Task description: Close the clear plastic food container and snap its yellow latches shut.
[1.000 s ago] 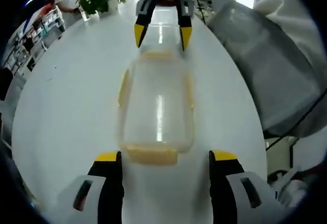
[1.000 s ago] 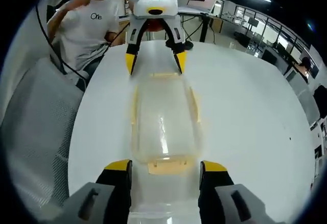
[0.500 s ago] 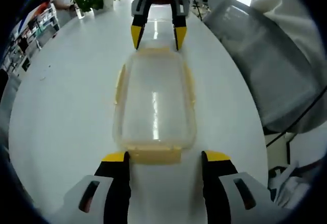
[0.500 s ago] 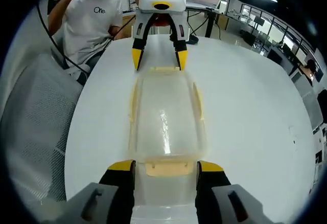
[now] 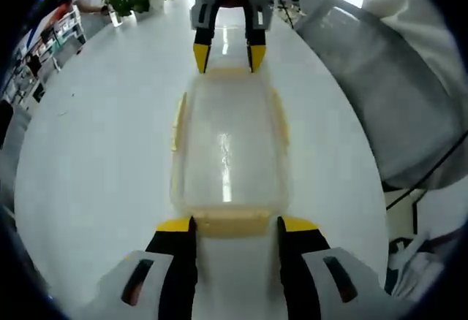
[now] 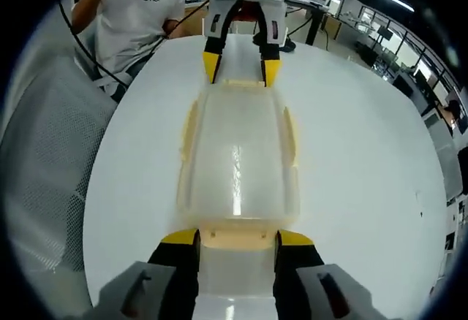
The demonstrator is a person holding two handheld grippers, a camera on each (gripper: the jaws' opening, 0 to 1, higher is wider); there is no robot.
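2 grippers, jaws spread, face along the clear rectangular plastic food container (image 5: 228,152): left gripper (image 5: 229,226), right gripper (image 6: 236,239) bracketing opposite yellow end latches.

Left gripper (image 5: 228,224) and right gripper (image 6: 228,237) face each other at opposite ends of the container (image 5: 228,148), jaws parted around its end latches.

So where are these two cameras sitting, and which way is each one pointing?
Left gripper view: rides on the left gripper, looking along the clear container on the white table toward the right gripper; a white sleeve shows.
Right gripper view: rides on the right gripper, looking back over the container at the left gripper; beyond sits a person in a white T-shirt.
Shared: container, table, both grippers, one at each yellow end latch.
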